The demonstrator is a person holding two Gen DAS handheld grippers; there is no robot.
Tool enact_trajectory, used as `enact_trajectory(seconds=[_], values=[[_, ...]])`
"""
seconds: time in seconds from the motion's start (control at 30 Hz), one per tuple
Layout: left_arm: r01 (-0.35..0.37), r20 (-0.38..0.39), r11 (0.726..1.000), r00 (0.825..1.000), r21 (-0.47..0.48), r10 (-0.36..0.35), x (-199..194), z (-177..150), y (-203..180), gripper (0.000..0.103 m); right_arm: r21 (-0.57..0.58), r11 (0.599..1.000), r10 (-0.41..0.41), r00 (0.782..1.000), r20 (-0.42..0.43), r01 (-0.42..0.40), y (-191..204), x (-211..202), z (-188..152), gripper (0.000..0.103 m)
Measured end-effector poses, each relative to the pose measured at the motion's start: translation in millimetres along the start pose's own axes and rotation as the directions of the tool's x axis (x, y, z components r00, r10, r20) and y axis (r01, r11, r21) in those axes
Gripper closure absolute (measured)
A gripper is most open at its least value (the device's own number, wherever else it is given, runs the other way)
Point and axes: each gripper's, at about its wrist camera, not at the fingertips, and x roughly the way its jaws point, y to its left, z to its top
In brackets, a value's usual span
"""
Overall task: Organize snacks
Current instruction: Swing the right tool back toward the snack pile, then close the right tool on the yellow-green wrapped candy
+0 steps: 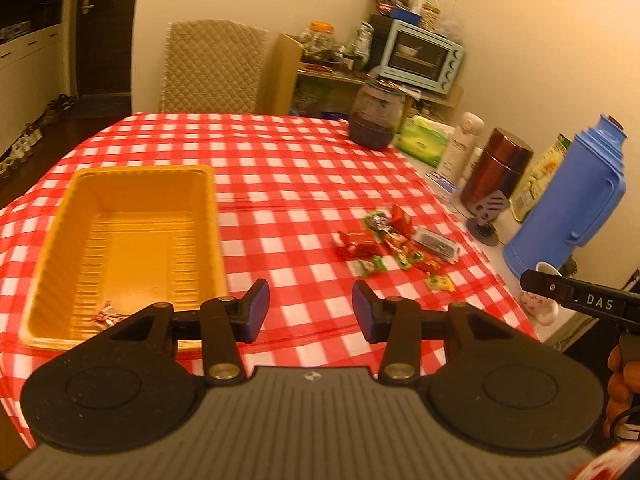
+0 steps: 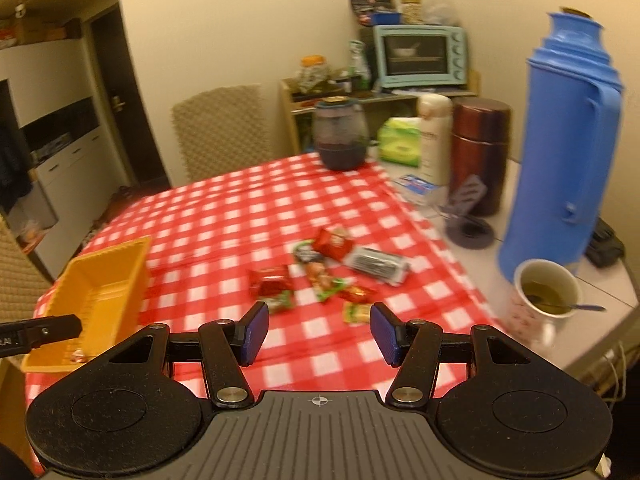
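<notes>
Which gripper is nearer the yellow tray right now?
Left. The left gripper hangs open just off the yellow tray's near corner. The right gripper hangs open further right, before the snack pile.

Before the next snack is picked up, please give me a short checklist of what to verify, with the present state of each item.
1. Left hand-held gripper empty, jaws apart: ok.
2. Right hand-held gripper empty, jaws apart: ok.
3. Yellow tray has room; only one wrapped candy lies in its near corner: ok.
4. Snack pile lies open on the checked tablecloth, nothing on top: ok.
5. Full mug and blue thermos stand clear of the pile, to its right: ok, but mind them.
6. Exact number of snacks left: cannot tell, picture blurred.
</notes>
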Motion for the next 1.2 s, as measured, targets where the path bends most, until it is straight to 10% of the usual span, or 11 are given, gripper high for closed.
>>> enact_trajectory(seconds=[1.2], values=[[0.077, -0.160, 0.994, 0.985, 0.073, -0.064, 179.5, 3.7, -41.4, 0.049, -0.260, 0.964, 0.029, 0.992, -0.122, -0.060, -62.3, 176.0, -31.1, 0.047]])
